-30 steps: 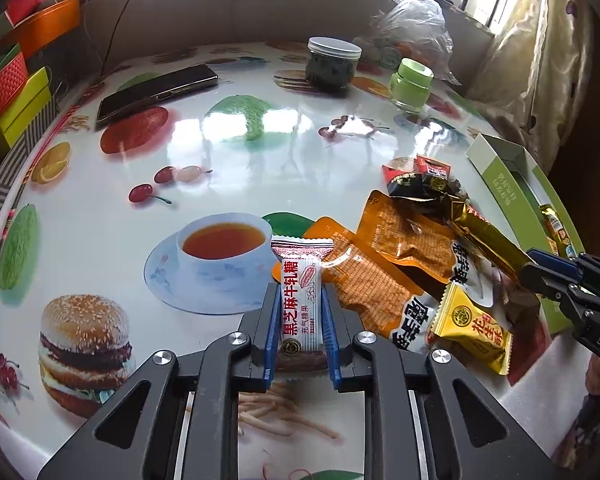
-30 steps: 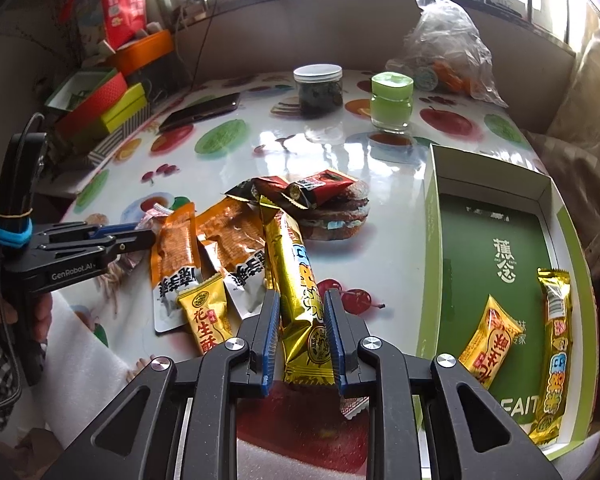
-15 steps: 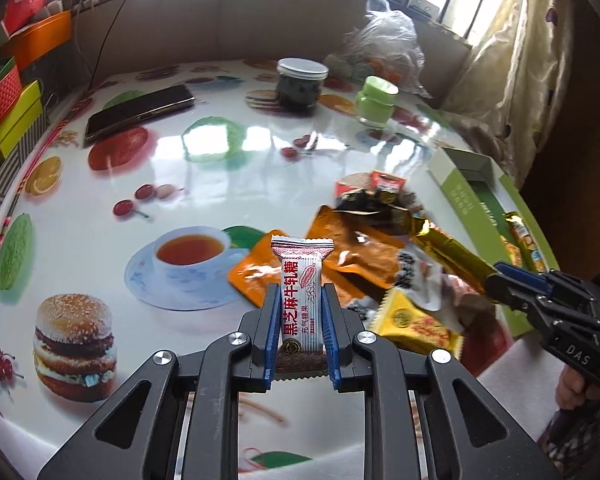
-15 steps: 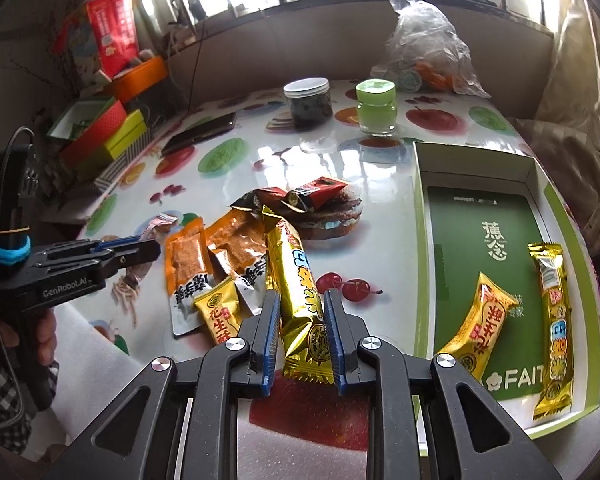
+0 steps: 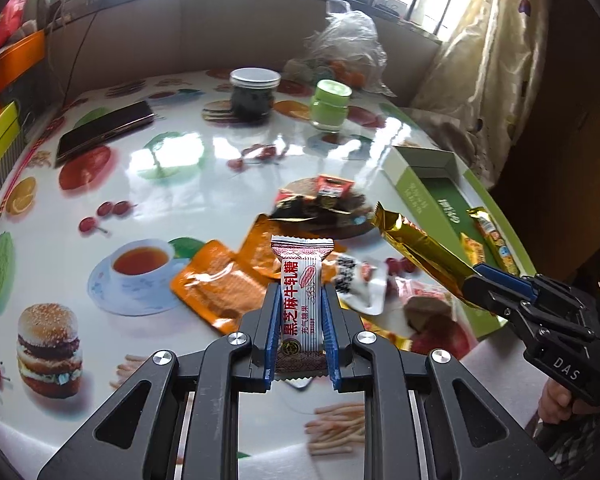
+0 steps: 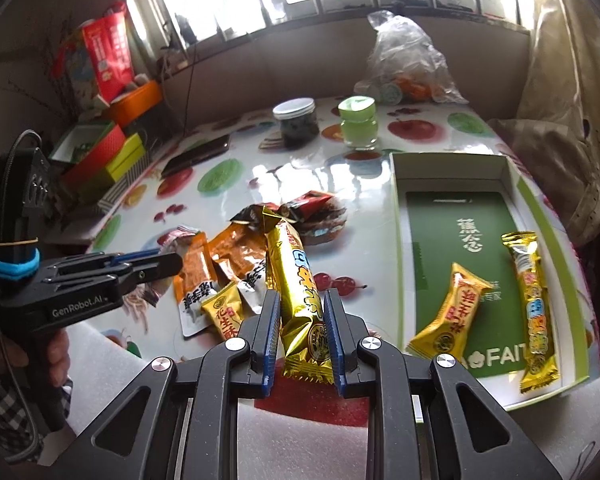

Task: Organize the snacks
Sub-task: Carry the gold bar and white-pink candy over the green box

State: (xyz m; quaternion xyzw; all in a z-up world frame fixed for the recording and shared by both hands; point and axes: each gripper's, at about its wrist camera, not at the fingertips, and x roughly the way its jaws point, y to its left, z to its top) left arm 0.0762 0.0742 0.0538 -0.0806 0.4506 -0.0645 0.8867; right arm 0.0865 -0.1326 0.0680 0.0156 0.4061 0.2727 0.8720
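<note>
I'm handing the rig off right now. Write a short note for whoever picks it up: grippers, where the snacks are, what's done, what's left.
Left gripper: shut on the white and red candy packet, held above the table.
Right gripper: shut on a long gold snack bar, also lifted.
Green box, at the right side of the table: holds a gold bar and a yellow peanut candy.
Done: those two are boxed; two more are in hand.
Left: place both held snacks in the box, then collect the pile on the table: orange pouches, small yellow packet, red and dark wrappers.
</note>
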